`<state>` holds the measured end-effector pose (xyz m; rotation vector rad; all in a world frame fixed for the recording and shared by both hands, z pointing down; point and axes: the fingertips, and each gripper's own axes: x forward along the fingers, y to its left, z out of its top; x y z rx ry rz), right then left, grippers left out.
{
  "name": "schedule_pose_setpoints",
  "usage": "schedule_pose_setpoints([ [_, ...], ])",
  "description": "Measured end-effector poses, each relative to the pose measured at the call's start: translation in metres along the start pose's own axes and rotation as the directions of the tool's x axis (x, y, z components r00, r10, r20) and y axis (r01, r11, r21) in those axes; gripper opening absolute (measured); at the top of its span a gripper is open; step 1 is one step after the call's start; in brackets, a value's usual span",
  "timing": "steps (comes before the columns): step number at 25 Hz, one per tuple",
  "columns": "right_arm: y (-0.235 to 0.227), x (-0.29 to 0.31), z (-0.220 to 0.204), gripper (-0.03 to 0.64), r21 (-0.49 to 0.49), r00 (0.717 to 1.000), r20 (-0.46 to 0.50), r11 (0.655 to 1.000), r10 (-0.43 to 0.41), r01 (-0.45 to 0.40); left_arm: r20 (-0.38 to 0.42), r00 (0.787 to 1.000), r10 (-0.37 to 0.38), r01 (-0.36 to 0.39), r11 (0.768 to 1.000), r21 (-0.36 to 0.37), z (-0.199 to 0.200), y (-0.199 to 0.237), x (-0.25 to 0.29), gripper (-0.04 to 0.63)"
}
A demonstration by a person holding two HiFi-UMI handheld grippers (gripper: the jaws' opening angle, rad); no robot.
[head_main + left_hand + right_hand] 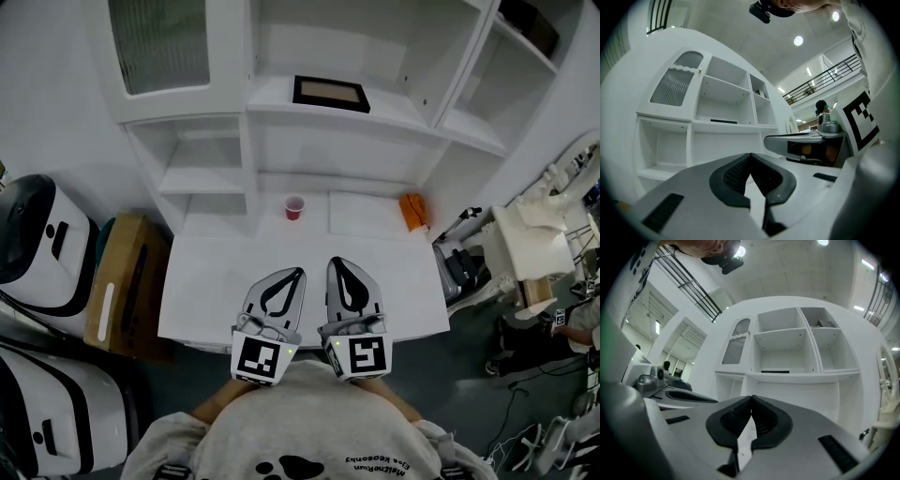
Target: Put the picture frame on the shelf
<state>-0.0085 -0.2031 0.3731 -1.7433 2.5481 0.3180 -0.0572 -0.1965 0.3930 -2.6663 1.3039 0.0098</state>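
A black picture frame point(330, 93) lies flat on the middle shelf point(403, 117) of the white cabinet. It shows as a thin dark strip in the left gripper view point(723, 121) and the right gripper view point(775, 371). My left gripper point(298, 273) and right gripper point(335, 262) rest side by side over the white desk's point(211, 281) near edge, both shut and holding nothing. They point level toward the cabinet, well short of the frame.
A small red cup point(294, 207) and an orange object point(413, 211) sit at the back of the desk. A brown box point(127, 286) and white machines point(37, 239) stand at the left. Cluttered equipment point(534, 248) is at the right.
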Motion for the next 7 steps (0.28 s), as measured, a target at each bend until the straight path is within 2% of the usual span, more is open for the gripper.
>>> schedule_pose_setpoints([
  [3,0.001,-0.001,-0.002,0.034,0.004,1.0,-0.009,1.0,-0.002,0.002,0.0,1.0,-0.016,0.016,1.0,-0.01,-0.002,-0.003,0.0,0.02],
  [7,-0.001,-0.003,-0.005,0.034,0.021,1.0,-0.013,1.0,-0.014,0.014,-0.054,0.997,-0.052,0.052,0.999,0.013,-0.012,-0.009,0.0,0.02],
])
